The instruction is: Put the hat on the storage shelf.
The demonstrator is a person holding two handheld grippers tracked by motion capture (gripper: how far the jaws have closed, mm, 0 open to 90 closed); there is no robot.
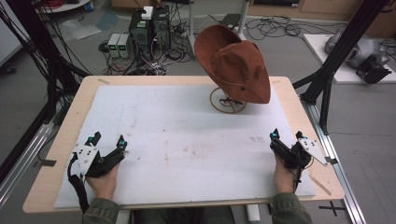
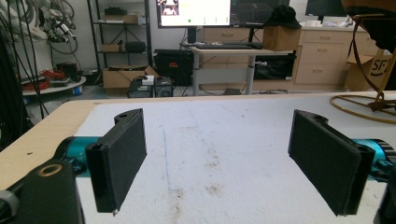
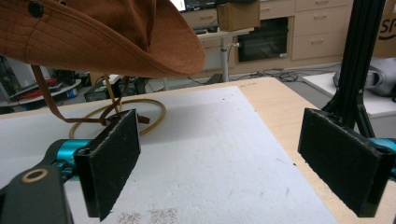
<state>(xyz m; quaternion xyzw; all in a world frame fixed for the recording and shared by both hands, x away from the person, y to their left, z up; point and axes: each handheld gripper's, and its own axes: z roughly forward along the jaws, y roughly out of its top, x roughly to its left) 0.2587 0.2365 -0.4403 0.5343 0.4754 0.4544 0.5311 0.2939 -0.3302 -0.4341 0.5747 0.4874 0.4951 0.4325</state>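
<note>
You hold 2 grippers: left gripper (image 1: pixel 109 140) and right gripper (image 1: pixel 286 136), both jaws spread, empty. 1 brown hat (image 1: pixel 236 65) on 1 wire stand (image 1: pixel 227 101), table's (image 1: pixel 65 126) far right. Stand post hidden under brim.

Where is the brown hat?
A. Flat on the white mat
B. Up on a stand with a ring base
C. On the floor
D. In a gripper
B: the hat sits tilted atop a stand whose ring base rests on the mat; both grippers are far from it.
</note>
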